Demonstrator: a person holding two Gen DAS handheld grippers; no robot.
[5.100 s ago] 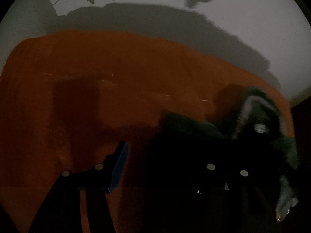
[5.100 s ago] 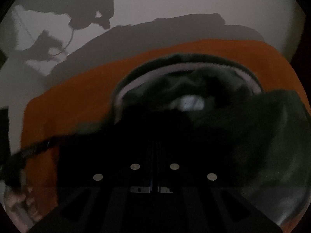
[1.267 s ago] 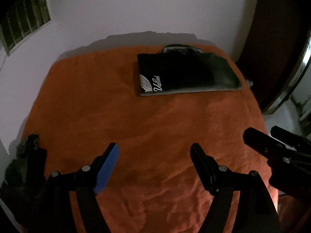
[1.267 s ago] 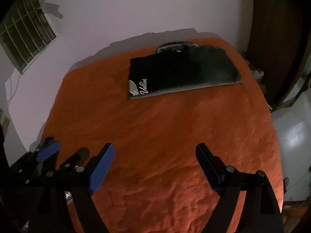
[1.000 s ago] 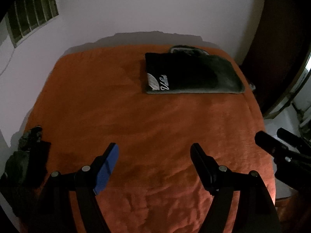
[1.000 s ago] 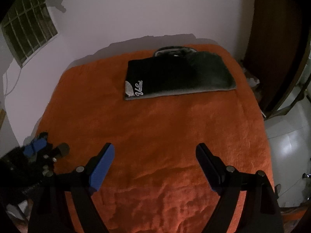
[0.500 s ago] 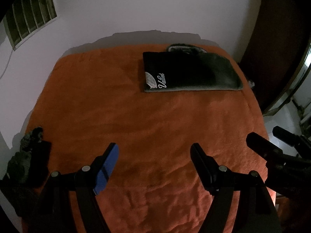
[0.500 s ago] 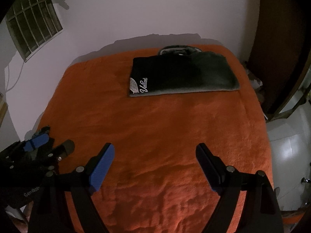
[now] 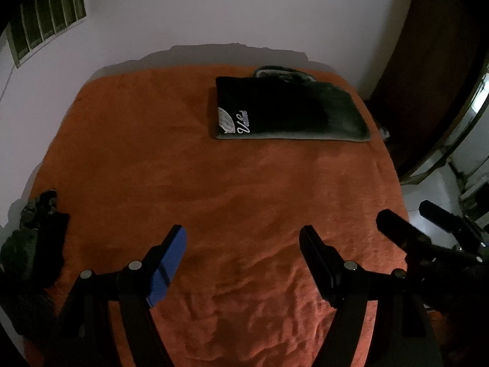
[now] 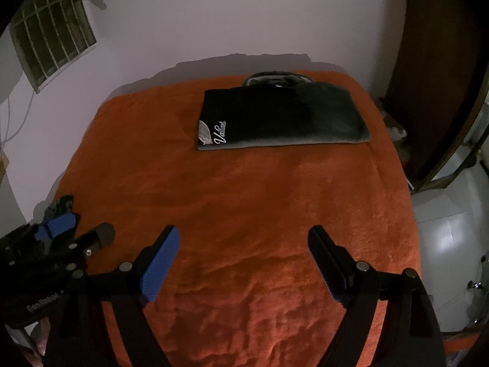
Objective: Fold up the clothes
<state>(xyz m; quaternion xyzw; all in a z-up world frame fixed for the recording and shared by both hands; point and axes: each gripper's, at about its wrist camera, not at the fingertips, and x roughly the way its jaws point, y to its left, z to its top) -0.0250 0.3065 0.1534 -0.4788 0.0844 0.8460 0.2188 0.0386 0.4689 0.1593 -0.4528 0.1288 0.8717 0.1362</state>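
Over orange blanket (image 9: 244, 183), both hand-held grippers (image 9: 243, 240) (image 10: 244, 241) wide open, seemingly empty.

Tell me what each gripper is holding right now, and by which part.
Nothing is held. The left gripper and right gripper are both open over the orange blanket; the folded dark garment lies apart, untouched.

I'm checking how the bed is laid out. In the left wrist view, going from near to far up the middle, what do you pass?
Open left gripper → bare orange fleece blanket → folded black garment with white script logo → white wall.
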